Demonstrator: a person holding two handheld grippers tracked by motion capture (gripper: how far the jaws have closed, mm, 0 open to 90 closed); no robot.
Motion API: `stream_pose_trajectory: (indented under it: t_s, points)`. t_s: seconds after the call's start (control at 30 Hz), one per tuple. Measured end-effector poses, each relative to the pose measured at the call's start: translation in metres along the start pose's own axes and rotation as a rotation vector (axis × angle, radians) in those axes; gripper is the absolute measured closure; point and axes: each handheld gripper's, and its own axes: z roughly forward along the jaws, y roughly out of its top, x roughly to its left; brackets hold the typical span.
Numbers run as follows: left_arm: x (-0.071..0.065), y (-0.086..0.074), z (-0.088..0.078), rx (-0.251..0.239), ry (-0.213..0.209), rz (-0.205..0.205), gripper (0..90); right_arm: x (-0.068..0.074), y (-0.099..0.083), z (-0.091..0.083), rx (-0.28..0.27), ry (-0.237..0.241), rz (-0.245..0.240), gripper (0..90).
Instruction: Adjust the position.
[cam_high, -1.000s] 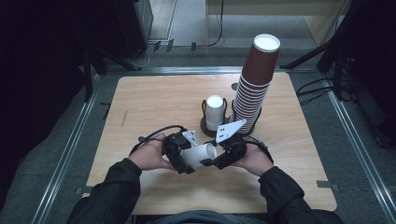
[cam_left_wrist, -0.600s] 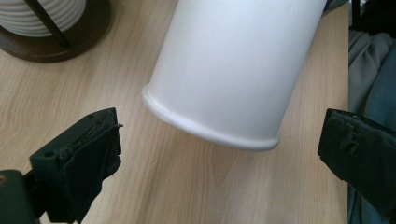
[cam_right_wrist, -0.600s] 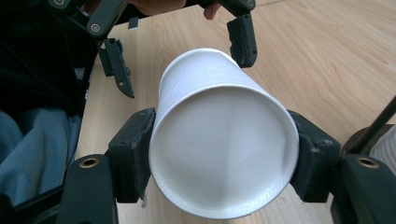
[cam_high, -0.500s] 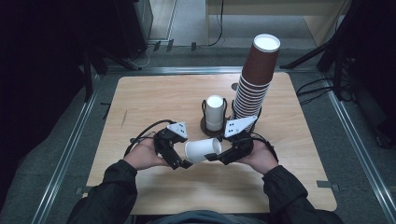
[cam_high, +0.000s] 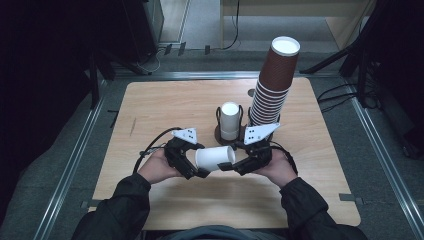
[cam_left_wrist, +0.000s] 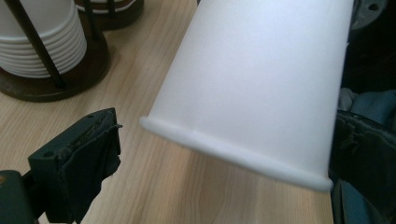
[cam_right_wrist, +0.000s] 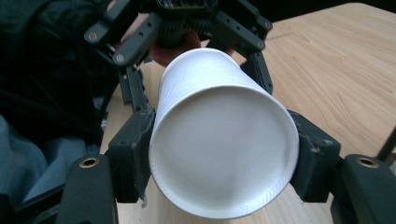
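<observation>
Right at the near edge of the pale wooden table (cam_high: 150, 115) the person's two dark-sleeved forearms come in, each hand holding a black two-jaw gripper; between them lies a white paper cup (cam_high: 215, 158) on its side, off the tabletop, rim toward the left gripper (cam_high: 196, 167) and base toward the right gripper (cam_high: 226, 165); the right gripper's jaws are clamped on the cup's base end, one pad pressed on each flank in the right gripper view; the left gripper's jaws have just been opening and stand spread wide, the cup's rim between them, one pad (cam_left_wrist: 88, 154) clear of the cup wall in the left gripper view; farther back a dark round wire holder (cam_high: 229, 131) carries a stack of white cups (cam_high: 230, 120); just beside it, a tall stack of brown ribbed paper cups (cam_high: 272, 90) leans slightly.
</observation>
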Motion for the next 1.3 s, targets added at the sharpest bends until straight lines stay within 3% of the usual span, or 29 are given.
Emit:
stream_pose_trajectory:
  t_s: [0.13, 0.23, 0.37, 0.47, 0.57, 0.73, 1.07, 1.17, 1.3]
  points:
    - [0.0, 0.002, -0.001, -0.031, -0.028, -0.01, 0.2, 0.0, 0.001, 0.001, -0.033, 0.026, 0.018, 33.4]
    - [0.0, 0.002, -0.001, -0.044, -0.023, -0.015, 0.7, 0.001, 0.002, 0.0, -0.058, 0.038, 0.029, 33.5]
    - [-0.003, 0.003, 0.0, -0.037, -0.017, 0.011, 2.7, 0.001, 0.003, 0.0, -0.085, 0.049, 0.041, 33.5]
    - [-0.005, 0.003, 0.0, -0.053, -0.036, 0.013, 6.5, 0.0, 0.003, 0.001, -0.096, 0.054, 0.046, 33.4]
    - [-0.006, 0.003, -0.001, -0.059, -0.04, 0.017, 14.9, 0.0, 0.002, 0.002, -0.094, 0.061, 0.052, 33.4]
    - [-0.006, 0.004, -0.003, -0.072, -0.038, -0.001, 18.9, -0.001, 0.001, 0.003, -0.097, 0.074, 0.071, 33.5]
    - [-0.006, 0.004, -0.007, -0.076, -0.045, 0.015, 24.0, -0.002, 0.001, 0.001, -0.107, 0.084, 0.064, 34.0]
    - [-0.006, 0.004, -0.009, -0.073, -0.045, 0.019, 24.1, -0.002, 0.001, 0.001, -0.106, 0.09, 0.071, 30.3]
    - [-0.003, 0.003, -0.018, -0.045, -0.039, 0.011, 24.1, -0.003, 0.001, -0.001, -0.085, 0.059, 0.071, 24.8]
